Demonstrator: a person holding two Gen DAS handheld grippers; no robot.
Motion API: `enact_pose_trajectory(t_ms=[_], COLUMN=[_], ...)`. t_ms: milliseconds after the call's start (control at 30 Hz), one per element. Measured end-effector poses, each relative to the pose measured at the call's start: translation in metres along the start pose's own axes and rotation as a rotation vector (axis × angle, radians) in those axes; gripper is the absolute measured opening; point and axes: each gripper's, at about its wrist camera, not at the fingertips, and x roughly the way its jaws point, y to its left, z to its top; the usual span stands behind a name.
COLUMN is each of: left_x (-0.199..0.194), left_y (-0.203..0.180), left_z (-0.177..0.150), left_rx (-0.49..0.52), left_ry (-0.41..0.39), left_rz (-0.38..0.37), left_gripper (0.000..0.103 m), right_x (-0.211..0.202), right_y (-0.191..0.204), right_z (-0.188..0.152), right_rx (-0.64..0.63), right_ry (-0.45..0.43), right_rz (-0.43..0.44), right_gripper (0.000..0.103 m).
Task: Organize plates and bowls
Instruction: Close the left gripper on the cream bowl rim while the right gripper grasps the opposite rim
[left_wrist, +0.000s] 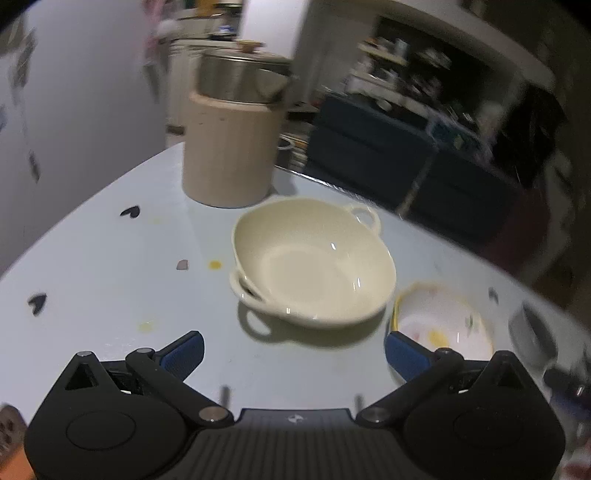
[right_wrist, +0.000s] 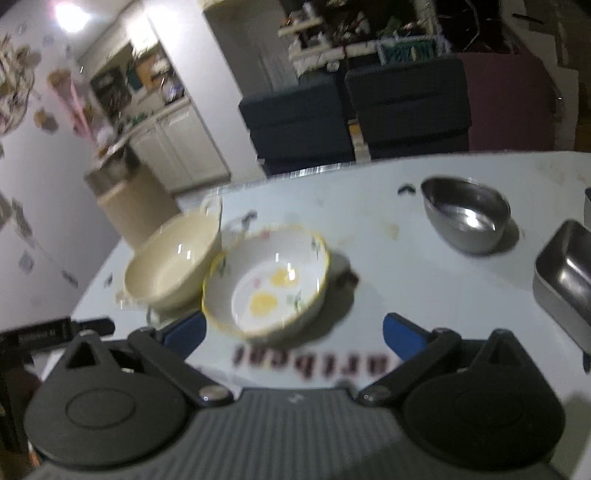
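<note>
A cream bowl with two loop handles (left_wrist: 314, 264) sits on the pale table (left_wrist: 110, 266), just ahead of my open, empty left gripper (left_wrist: 293, 352). A white bowl with a yellow rim and flower print (left_wrist: 443, 325) stands to its right, close behind the right fingertip. In the right wrist view the same flowered bowl (right_wrist: 266, 282) lies just ahead of my open, empty right gripper (right_wrist: 293, 332), with the cream bowl (right_wrist: 173, 258) touching its left side. A round steel bowl (right_wrist: 467, 214) stands further right.
A tall beige canister (left_wrist: 231, 147) with a steel pot on top stands behind the cream bowl. A rectangular steel tray (right_wrist: 565, 273) lies at the table's right edge. Dark blue chairs (right_wrist: 354, 110) stand beyond the far table edge (right_wrist: 332, 168).
</note>
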Motion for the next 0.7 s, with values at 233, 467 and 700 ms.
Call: enact_pose_trajectory(t_ms=[233, 467, 700], left_x=[0.025, 0.046, 0.055], left_y=[0.018, 0.047, 0.055], left_z=[0.012, 0.012, 0.014], left_rx=[-0.306, -0.465, -0.473], left_ry=[0.016, 0.023, 0.052], left_rz=[-0.073, -0.075, -0.064], left_gripper=[0.067, 0.034, 0.018], right_x=[0.035, 0.062, 0.065], right_y=[-0.001, 0.007, 0.01], right_z=[0.019, 0.027, 0.038], right_rx=[0.086, 0.124, 0.109], right_ry=[-0.034, -0.024, -0.011], right_rz=[-0.011, 0.034, 0.073], right_gripper=[0.103, 0.103, 0.103])
